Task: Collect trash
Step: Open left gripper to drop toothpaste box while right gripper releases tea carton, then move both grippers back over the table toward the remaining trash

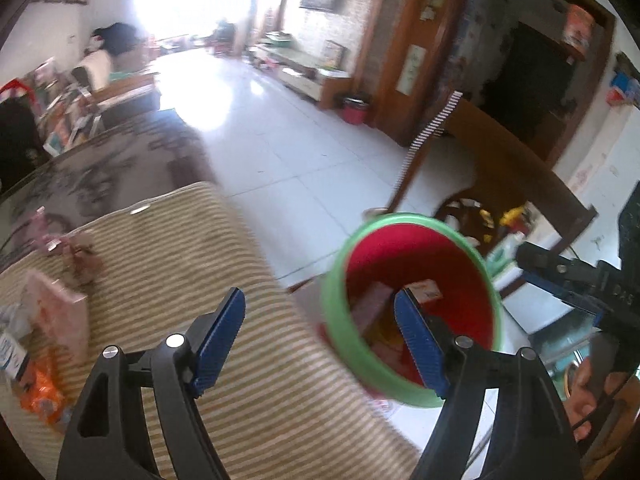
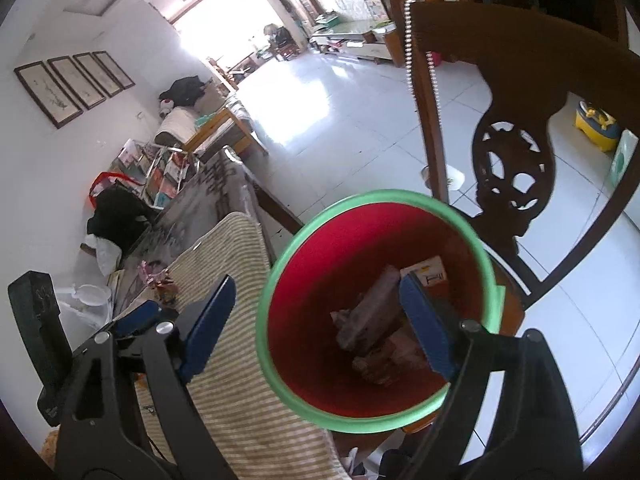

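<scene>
A red bin with a green rim (image 1: 340, 320) (image 2: 276, 280) stands beside the table edge on a wooden chair; several pieces of trash (image 2: 372, 320) lie in it. My left gripper (image 1: 320, 332) is open and empty, above the striped cloth and the bin's near rim. My right gripper (image 2: 316, 320) is open and empty, over the bin's mouth; it also shows in the left wrist view (image 1: 560, 276). On the striped cloth (image 1: 240, 280) lie a pink box (image 1: 60, 316), an orange wrapper (image 1: 42, 392), a small white carton (image 1: 12, 356) and a crumpled pink wrapper (image 1: 76, 252).
A carved wooden chair back (image 2: 516, 152) rises right behind the bin. The table (image 1: 100, 168) carries a dark patterned cover beyond the cloth. White tiled floor (image 1: 300, 152) stretches ahead. A yellow toy (image 2: 596, 128) sits on the floor at right.
</scene>
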